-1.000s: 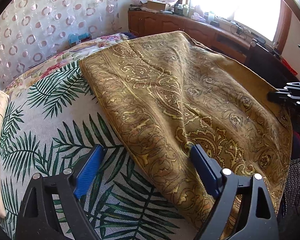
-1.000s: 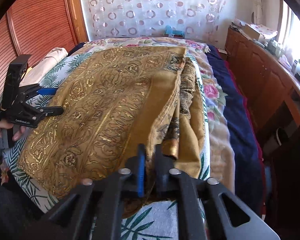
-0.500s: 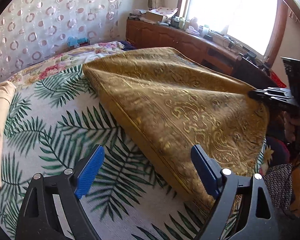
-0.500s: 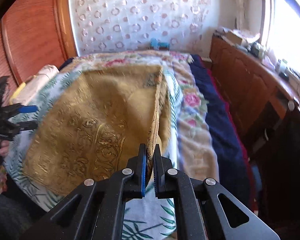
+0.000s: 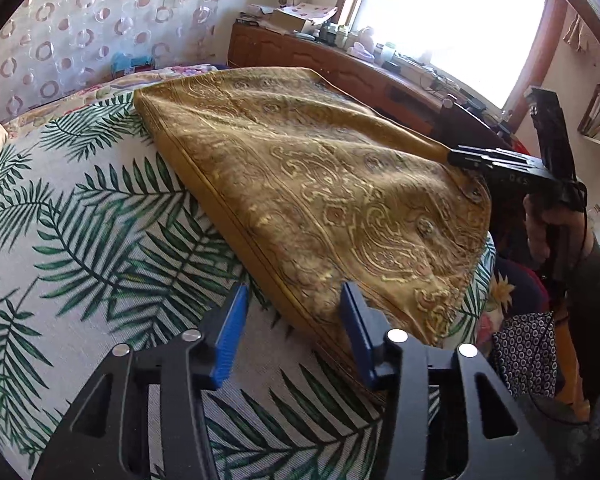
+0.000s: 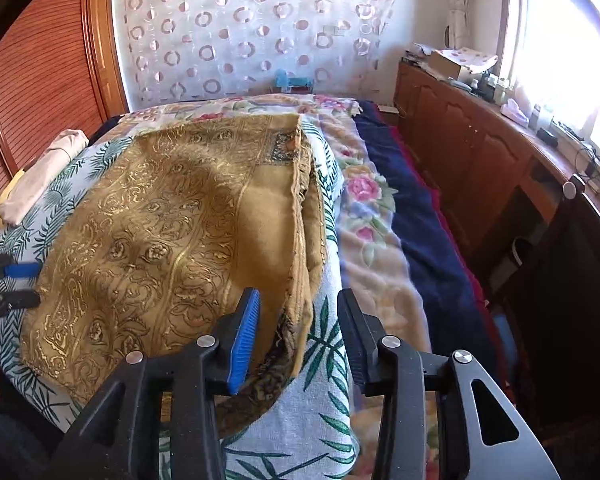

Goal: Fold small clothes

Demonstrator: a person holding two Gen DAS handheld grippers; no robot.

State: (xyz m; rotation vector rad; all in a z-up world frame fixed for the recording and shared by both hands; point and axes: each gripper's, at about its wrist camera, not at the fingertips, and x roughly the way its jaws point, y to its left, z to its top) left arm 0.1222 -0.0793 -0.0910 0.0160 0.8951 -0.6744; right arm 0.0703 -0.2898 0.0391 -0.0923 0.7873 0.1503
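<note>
On palm-print bedspread, gold cloth lengthwise toward headboard, both tongs gaping.

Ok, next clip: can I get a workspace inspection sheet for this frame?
Surface: bed with palm-leaf sheet, soft and uneven.
Job's things: gold patterned cloth, folded over, lying on the sheet.
Clutter: beige folded garment at the far left; floral blanket and navy blanket alongside.
Grippers: left gripper open at the cloth's near edge; right gripper open, cloth edge between its fingers.
Cables: a few on the sideboard.
Surroundings: circle-print curtain, window.
</note>
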